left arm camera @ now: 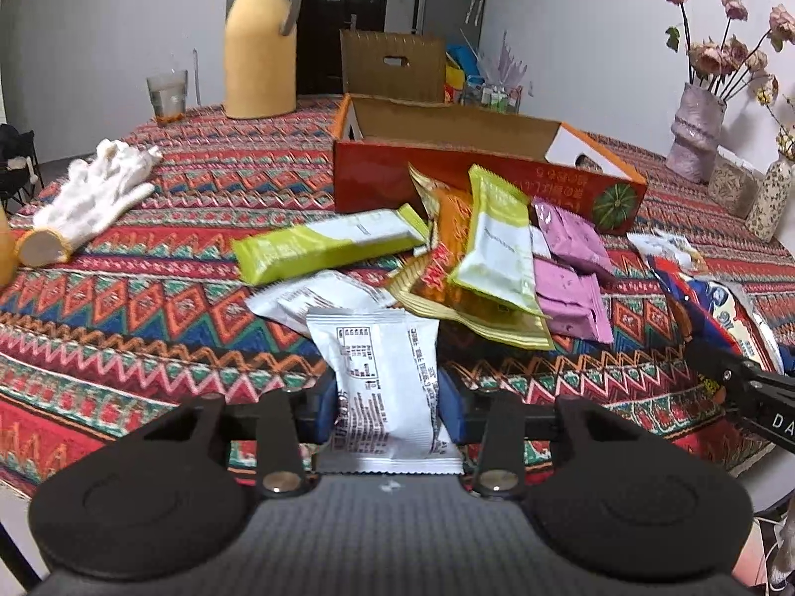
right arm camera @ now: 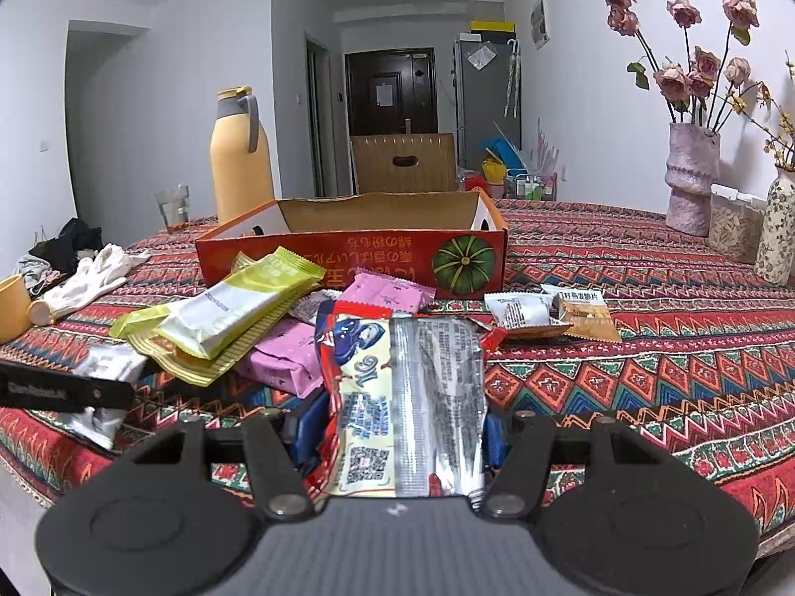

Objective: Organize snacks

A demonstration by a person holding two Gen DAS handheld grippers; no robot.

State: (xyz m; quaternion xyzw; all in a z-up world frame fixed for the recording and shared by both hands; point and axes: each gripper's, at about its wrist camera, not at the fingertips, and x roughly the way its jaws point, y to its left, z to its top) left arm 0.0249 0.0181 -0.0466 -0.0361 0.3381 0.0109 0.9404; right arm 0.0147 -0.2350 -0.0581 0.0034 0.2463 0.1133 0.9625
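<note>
In the left wrist view my left gripper (left arm camera: 387,397) is shut on a white snack packet (left arm camera: 377,347), blue pads pressing both its sides, just above the patterned tablecloth. In the right wrist view my right gripper (right arm camera: 402,432) is shut on a red, blue and silver packet (right arm camera: 407,372). Between them and the open orange pumpkin box (left arm camera: 377,184) (right arm camera: 348,253) lies a pile: green bars (left arm camera: 323,248), an orange-gold bag (left arm camera: 437,268) and pink packets (left arm camera: 571,293). Two small packets (right arm camera: 521,310) lie right of the pile. The box's floor is hidden.
A yellow thermos (left arm camera: 258,49) and a glass (left arm camera: 168,92) stand at the back left. White gloves (left arm camera: 94,193) and a yellow cup (right arm camera: 12,305) lie at the left. Flower vases (right arm camera: 690,179) and a jar line the right side. A brown carton (right arm camera: 402,161) is behind the table.
</note>
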